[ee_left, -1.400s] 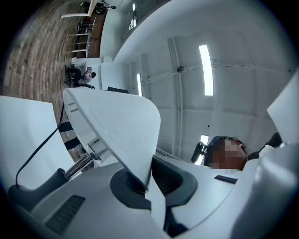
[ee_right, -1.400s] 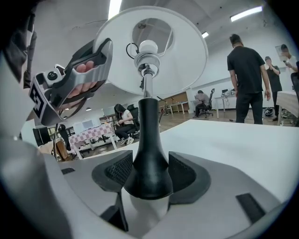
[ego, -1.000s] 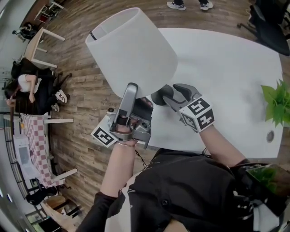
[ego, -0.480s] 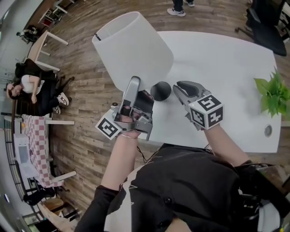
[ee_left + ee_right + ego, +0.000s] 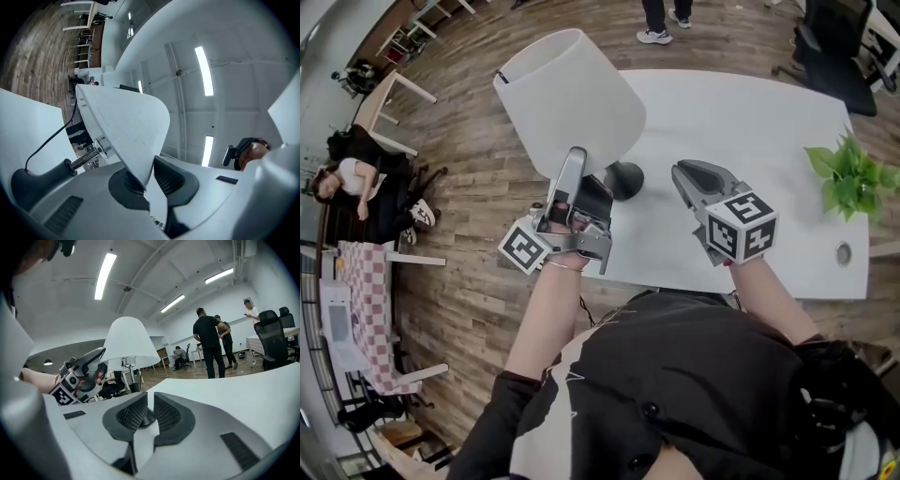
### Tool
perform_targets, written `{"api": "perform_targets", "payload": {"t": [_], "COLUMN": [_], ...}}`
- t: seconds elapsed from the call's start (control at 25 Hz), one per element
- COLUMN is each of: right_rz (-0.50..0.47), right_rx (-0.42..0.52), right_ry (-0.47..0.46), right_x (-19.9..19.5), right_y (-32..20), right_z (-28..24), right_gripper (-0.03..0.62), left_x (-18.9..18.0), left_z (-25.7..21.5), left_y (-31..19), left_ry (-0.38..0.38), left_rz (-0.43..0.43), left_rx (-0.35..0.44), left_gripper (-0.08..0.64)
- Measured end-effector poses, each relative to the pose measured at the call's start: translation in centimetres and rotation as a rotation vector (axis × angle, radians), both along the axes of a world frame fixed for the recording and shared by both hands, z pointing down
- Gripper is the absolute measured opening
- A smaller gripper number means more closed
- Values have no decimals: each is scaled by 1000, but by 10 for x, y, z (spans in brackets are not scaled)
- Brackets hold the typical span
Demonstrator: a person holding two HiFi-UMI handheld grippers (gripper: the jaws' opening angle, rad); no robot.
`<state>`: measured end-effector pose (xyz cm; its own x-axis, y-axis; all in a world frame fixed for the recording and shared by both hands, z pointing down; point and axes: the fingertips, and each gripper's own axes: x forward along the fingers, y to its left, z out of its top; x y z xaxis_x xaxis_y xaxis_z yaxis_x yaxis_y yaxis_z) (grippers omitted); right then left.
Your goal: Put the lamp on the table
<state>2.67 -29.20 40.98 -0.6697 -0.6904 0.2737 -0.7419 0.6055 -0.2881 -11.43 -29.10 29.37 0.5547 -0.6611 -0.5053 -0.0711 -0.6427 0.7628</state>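
The lamp has a white shade [image 5: 572, 94] and a round black base [image 5: 624, 178], which rests on the white table [image 5: 750, 131] near its front left edge. My left gripper [image 5: 579, 173] reaches up to the shade's lower rim. In the left gripper view the shade's rim [image 5: 126, 122] sits between the pads; the jaws have just been opening, and a thin gap shows beside one pad. My right gripper [image 5: 692, 176] hangs over the table to the right of the base, apart from it. Its jaws have just been closing to a thin slit with nothing between them [image 5: 150, 411].
A green potted plant [image 5: 848, 173] stands at the table's right end, near a cable hole [image 5: 844, 251]. A black office chair [image 5: 830, 42] stands beyond the table. People stand at the far side [image 5: 208, 345], and a person sits at the left [image 5: 356, 178].
My right gripper, wide open around the lamp's base a second ago, has drawn back to the right and closed. The base now rests free on the table. My left gripper stays at the shade's rim.
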Motion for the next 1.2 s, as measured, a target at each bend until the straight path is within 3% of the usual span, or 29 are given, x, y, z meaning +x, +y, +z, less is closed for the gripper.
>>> {"api": "perform_targets", "payload": {"t": [1.0,1.2], "right_rz": [12,11], "right_rx": [-8,-45], "right_ry": [-40,-69], "right_x": [8,4], "right_y": [26,30], "right_z": [-14,-12], "right_gripper": [51,51], "left_x": [6,8], "left_z": [8,8], "left_y": [14,16], "left_ry": [-18,-24], "left_rz": [9,20], "left_rx": [-5,-16], "left_gripper": [46,51]}}
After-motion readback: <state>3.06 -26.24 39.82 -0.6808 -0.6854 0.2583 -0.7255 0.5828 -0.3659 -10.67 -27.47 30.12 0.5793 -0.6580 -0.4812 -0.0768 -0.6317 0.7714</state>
